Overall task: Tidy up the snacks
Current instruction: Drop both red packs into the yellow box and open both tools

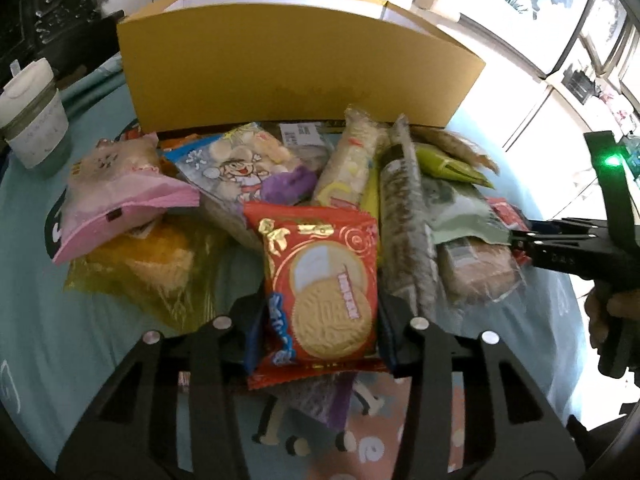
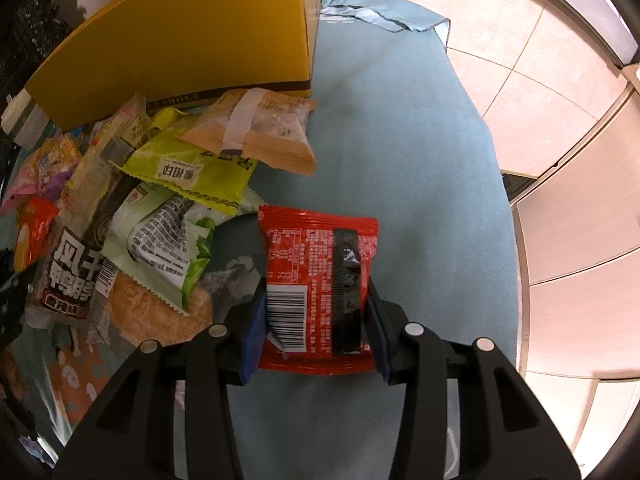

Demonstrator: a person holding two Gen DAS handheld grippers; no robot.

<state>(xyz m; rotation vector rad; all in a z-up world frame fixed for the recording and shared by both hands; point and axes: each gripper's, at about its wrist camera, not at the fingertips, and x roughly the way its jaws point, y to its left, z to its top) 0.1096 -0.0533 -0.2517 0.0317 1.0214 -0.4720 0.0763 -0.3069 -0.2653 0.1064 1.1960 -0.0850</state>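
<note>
Both wrist views close over the snack pile (image 1: pixel 320 184), sharing the yellow box (image 2: pixel 180 40)

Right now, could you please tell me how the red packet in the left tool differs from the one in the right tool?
The left tool's biscuit packet shows its front, two round biscuits pictured. The right tool's red packet shows its back: barcode, fine print, dark seam. Both are red, each gripped at its sides.

teal cloth (image 2: pixel 400 152) (snack pile (image 1: pixel 280 184), box (image 1: pixel 296 72))

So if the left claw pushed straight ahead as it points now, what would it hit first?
Probably the snack pile: the left claw holds a red biscuit packet aimed at the cartoon-print bag, with the yellow box behind. Depth is unclear.
</note>
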